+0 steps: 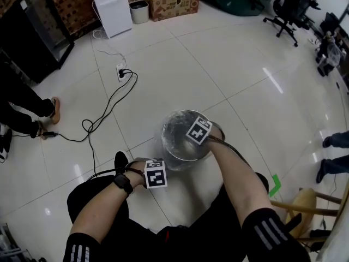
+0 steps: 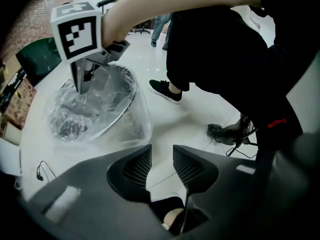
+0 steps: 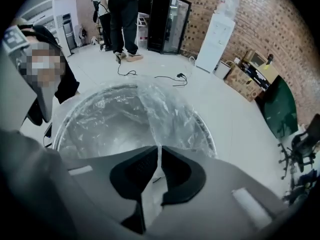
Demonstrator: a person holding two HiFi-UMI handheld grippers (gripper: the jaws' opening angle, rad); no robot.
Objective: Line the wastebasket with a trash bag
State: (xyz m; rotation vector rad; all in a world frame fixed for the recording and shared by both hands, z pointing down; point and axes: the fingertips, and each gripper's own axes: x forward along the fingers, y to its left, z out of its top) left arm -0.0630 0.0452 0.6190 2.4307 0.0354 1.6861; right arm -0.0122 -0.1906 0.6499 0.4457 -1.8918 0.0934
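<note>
The round metal wastebasket (image 1: 168, 146) stands on the white tiled floor in front of the person. A clear trash bag (image 1: 180, 131) lies inside it and drapes over the rim. My right gripper (image 1: 199, 131) is at the basket's right rim, pointing down. In the right gripper view its jaws (image 3: 160, 166) are shut on a thin fold of the bag film (image 3: 165, 114), above the basket's rim (image 3: 202, 129). My left gripper (image 1: 156, 171) hovers just outside the near-left side of the basket. Its jaws (image 2: 162, 166) are open, with only floor between them and the bag's draped edge (image 2: 135, 129) ahead.
A black cable runs from a power strip (image 1: 121, 72) across the floor at left. The person's black shoe (image 1: 121, 161) is beside the left gripper. A wooden chair (image 1: 305, 206) stands at lower right; other people's feet (image 1: 49, 111) are at far left. A water dispenser (image 1: 112, 7) and boxes (image 1: 174, 4) line the back.
</note>
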